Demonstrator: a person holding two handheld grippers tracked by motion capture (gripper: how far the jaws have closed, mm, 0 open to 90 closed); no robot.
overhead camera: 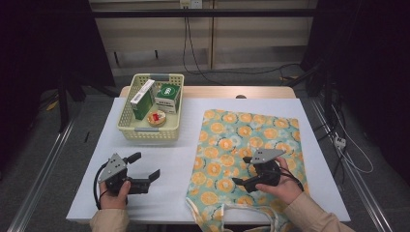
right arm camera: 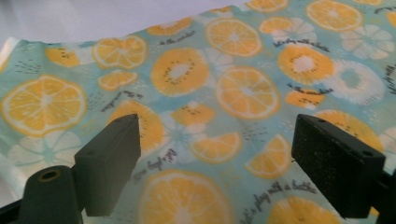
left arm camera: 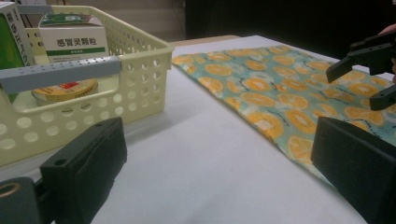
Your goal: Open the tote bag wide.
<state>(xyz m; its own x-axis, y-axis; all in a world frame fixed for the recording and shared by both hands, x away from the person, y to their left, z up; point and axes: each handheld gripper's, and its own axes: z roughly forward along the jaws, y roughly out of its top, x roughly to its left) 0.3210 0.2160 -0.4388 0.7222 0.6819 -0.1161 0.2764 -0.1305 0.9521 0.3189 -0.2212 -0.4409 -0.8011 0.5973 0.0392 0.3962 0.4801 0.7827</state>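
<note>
A cream perforated basket (overhead camera: 126, 126) (left arm camera: 140, 79) stands at the table's back left. In it are a green box (overhead camera: 142, 99) (left arm camera: 9, 46), a white box with green print (overhead camera: 168, 98) (left arm camera: 70, 39) and a round tin (overhead camera: 156, 118) (left arm camera: 65, 89). A teal bag printed with orange slices (overhead camera: 232, 140) (left arm camera: 261, 88) (right arm camera: 233, 88) lies flat on the right. My left gripper (overhead camera: 145, 166) (left arm camera: 219, 163) is open and empty over bare table in front of the basket. My right gripper (overhead camera: 241, 170) (right arm camera: 215, 163) is open and empty just above the bag's near half.
A white cover (overhead camera: 169, 159) spreads over the table, with a wooden edge (overhead camera: 217, 92) at the back. The bag's handles (overhead camera: 232, 212) hang at the front edge. Cables run along the floor on the right (overhead camera: 348, 150).
</note>
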